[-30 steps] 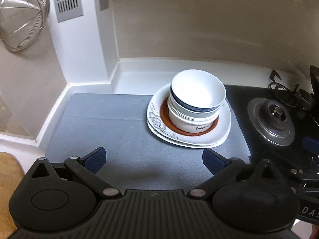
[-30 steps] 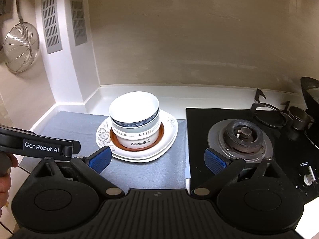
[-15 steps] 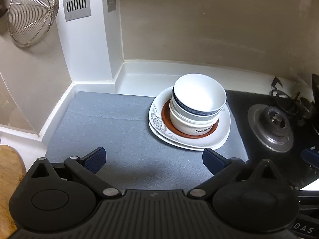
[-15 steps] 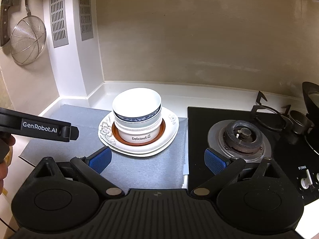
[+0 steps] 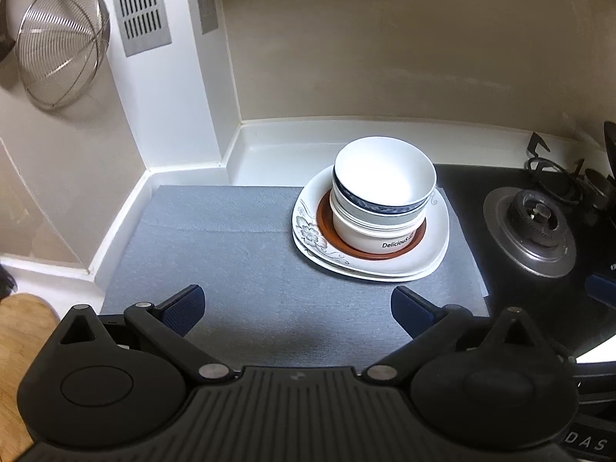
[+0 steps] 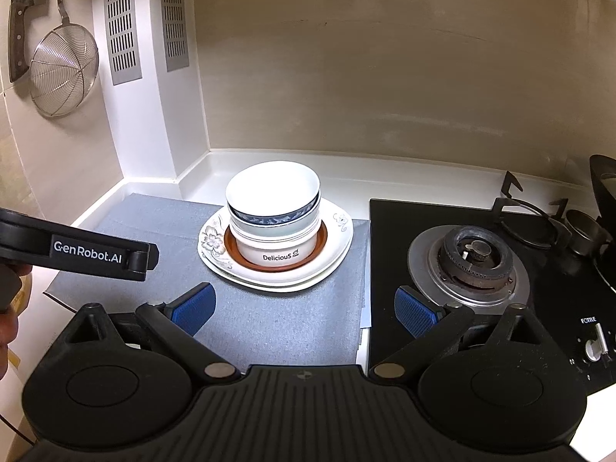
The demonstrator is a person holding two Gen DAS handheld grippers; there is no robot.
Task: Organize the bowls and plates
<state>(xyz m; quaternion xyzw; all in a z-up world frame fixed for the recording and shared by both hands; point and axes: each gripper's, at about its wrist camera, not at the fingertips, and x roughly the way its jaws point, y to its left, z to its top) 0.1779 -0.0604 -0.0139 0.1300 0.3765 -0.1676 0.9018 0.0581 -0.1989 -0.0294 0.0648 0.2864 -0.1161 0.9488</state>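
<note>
Hovering apart and empty, the left tongs and right tongs face stacked bowls on plates.

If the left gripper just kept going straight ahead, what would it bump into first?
Probably the gray mat: the open left gripper looks tilted down at it. If it skimmed above, next comes the stacked bowls on the floral plates, slightly right.

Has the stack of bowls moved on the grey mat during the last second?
No. The bowls sit centred on the plates, near the grey mat's edge by the stove, as before; only the cameras shifted.
</note>
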